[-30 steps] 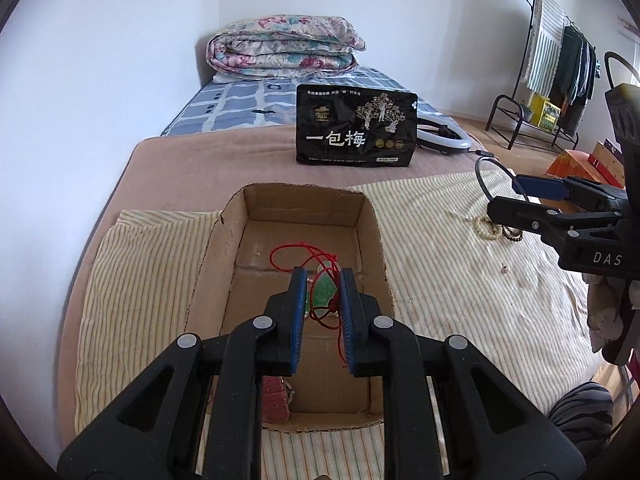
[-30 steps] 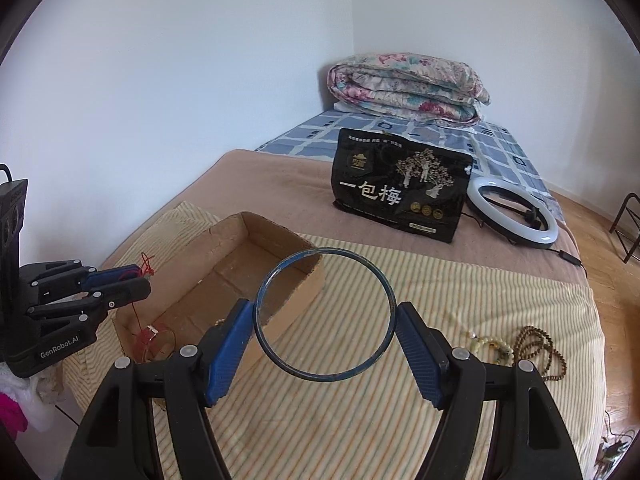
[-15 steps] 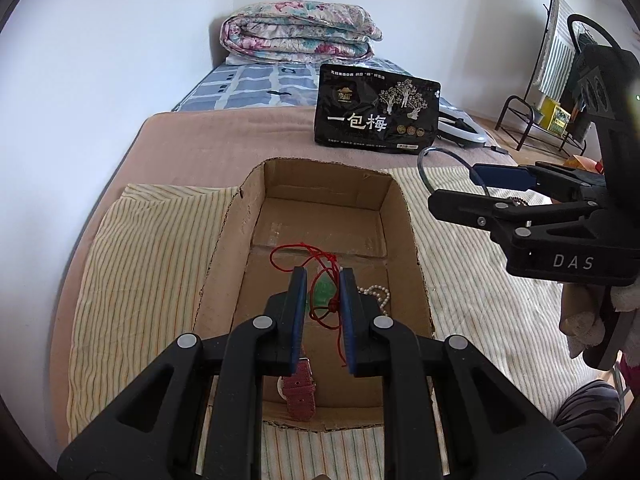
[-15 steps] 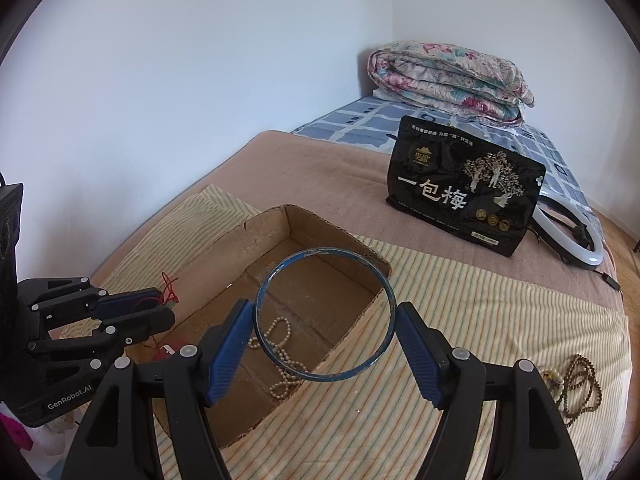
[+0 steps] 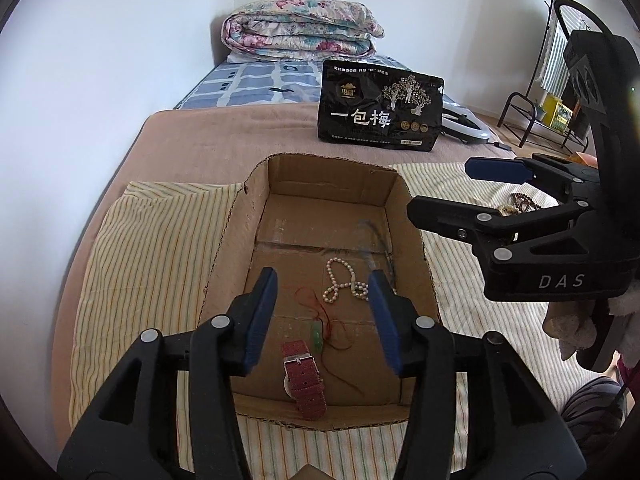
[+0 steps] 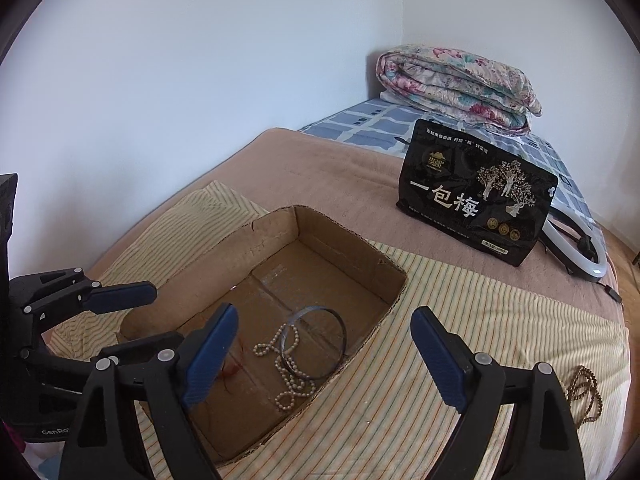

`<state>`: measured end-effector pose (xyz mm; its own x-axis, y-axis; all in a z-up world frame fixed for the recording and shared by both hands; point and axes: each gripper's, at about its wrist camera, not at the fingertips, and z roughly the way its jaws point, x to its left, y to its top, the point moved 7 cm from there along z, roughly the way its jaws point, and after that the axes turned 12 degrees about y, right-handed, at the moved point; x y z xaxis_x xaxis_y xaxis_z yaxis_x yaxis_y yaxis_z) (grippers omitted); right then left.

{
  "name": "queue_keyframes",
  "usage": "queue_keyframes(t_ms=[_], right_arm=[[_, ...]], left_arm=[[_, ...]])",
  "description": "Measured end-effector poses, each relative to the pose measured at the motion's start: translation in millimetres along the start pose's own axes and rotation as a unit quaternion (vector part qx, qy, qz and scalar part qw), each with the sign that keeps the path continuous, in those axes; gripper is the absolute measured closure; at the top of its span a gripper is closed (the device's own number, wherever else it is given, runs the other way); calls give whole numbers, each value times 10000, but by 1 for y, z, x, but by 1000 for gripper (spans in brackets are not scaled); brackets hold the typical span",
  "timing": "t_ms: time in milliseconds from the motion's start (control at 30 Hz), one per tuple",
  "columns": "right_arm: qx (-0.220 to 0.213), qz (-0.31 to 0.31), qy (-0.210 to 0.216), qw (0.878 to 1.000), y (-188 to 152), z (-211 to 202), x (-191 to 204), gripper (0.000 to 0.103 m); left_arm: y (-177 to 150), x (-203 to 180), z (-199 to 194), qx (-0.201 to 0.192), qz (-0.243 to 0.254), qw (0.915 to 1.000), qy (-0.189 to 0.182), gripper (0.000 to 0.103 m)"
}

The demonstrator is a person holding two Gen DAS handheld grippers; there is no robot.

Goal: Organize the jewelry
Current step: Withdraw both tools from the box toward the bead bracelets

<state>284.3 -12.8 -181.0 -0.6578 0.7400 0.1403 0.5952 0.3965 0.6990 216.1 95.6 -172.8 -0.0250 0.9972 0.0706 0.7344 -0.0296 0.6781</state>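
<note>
An open cardboard box [image 5: 332, 160] sits on a striped cloth [image 5: 160, 240]. On its floor lie a pearl necklace [image 5: 339, 286], a red watch [image 5: 304, 376], a green pendant [image 5: 317, 336] on a red cord, and a blue bangle [image 6: 342, 332] partly over the pearls. My left gripper [image 5: 322, 280] hovers over the box's near half, its jaws opening with nothing between them. My right gripper [image 6: 324, 314] hangs above the box's right rim, its jaws opening wide and holding nothing. Brown bead bracelets [image 5: 518, 202] lie on the cloth to the right of the box.
A black snack bag [image 5: 380, 112] stands behind the box, with a ring light [image 6: 580, 248] beside it. A folded floral quilt [image 5: 300, 28] lies at the head of the bed. A white wall runs along the left; a clothes rack [image 5: 536, 112] stands far right.
My left gripper opened and the red-cord pendant dropped to the box floor. My right gripper came over the box, opened, and the blue bangle fell in beside the pearls.
</note>
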Motion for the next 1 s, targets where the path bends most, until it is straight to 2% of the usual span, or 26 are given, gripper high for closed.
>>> queue_keyframes(t_ms=[267,467,800,1000], right_arm=[[-115,-23,-31,9999,-1,-16,1,13],[-254,83,-122,9996,-5,-35,-11,13],[-491,517,-453,9964,-28,-82,-60,13],[-606,808,-797,9917,-50,-117,-98,11]], left_arm=[[3,-1,-6,-52,-65,9999,78,55],[7,-9,-15,-119,-47,9999,68,55],[19,-47,-30,-291,121,9994,-159,55],[22,-77,-35,-313,258,9985,-363,55]])
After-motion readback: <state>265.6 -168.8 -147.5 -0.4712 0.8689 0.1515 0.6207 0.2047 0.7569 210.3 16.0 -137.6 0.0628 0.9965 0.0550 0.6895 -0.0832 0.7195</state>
